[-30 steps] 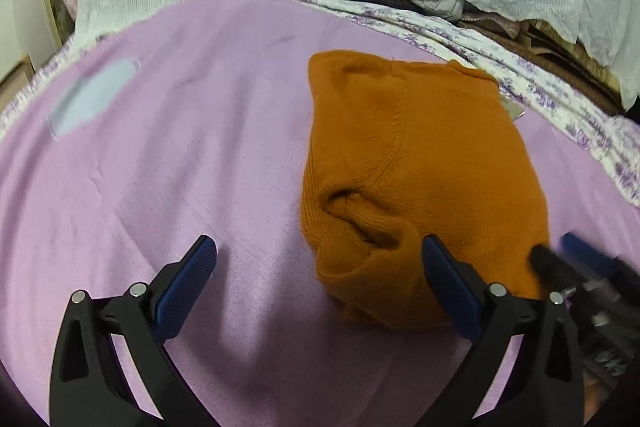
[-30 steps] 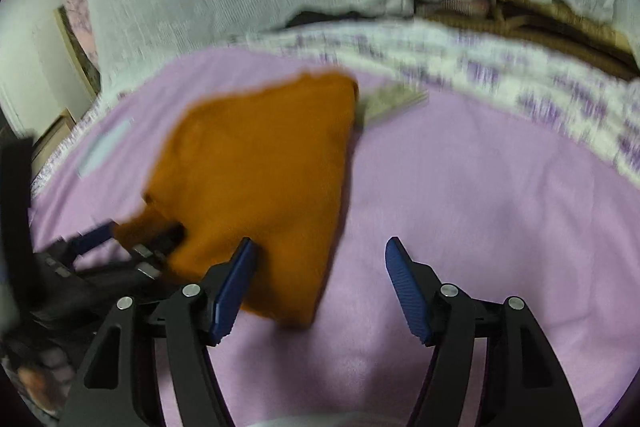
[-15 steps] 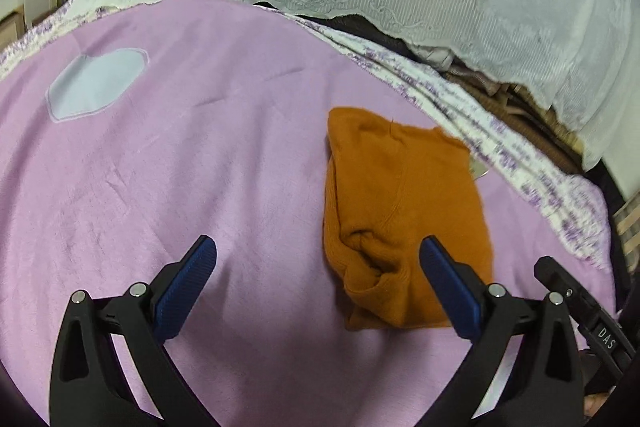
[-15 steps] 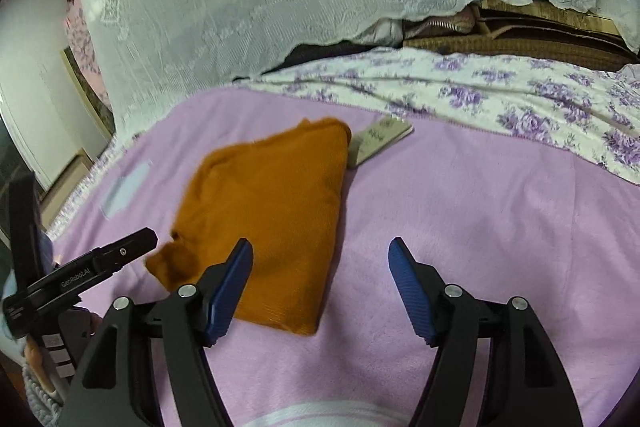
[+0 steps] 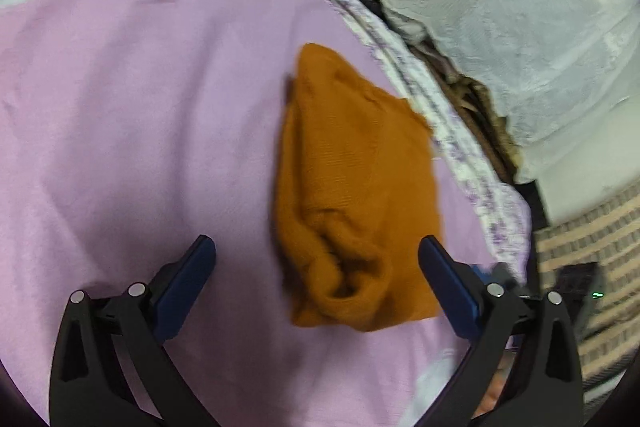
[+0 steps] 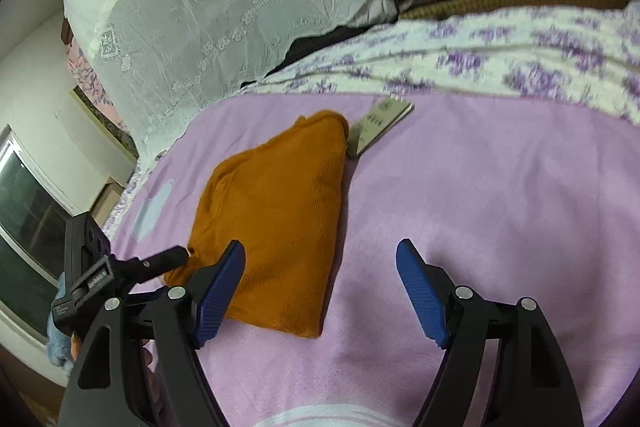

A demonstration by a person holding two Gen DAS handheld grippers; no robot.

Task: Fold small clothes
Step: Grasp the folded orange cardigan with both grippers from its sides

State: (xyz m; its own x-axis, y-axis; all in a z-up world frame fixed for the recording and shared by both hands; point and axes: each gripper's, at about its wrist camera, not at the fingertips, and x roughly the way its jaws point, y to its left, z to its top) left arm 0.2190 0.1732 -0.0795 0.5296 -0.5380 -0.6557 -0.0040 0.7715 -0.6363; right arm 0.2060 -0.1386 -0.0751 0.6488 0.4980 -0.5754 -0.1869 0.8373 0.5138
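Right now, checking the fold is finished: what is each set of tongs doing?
Left tongs: open, holding nothing.
Right tongs: open, just widened, holding nothing.

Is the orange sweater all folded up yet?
Looks nearly done: the orange sweater lies as a folded bundle on the pink blanket. Nothing is in hand: the left gripper and right gripper are both open, the right one's jaws just widened. Maybe left: tidying the bunched end nearest the grippers.

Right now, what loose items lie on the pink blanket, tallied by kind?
Folded orange knit garment: 1
Beige paper tag beside the garment's far corner: 1
Total: 2
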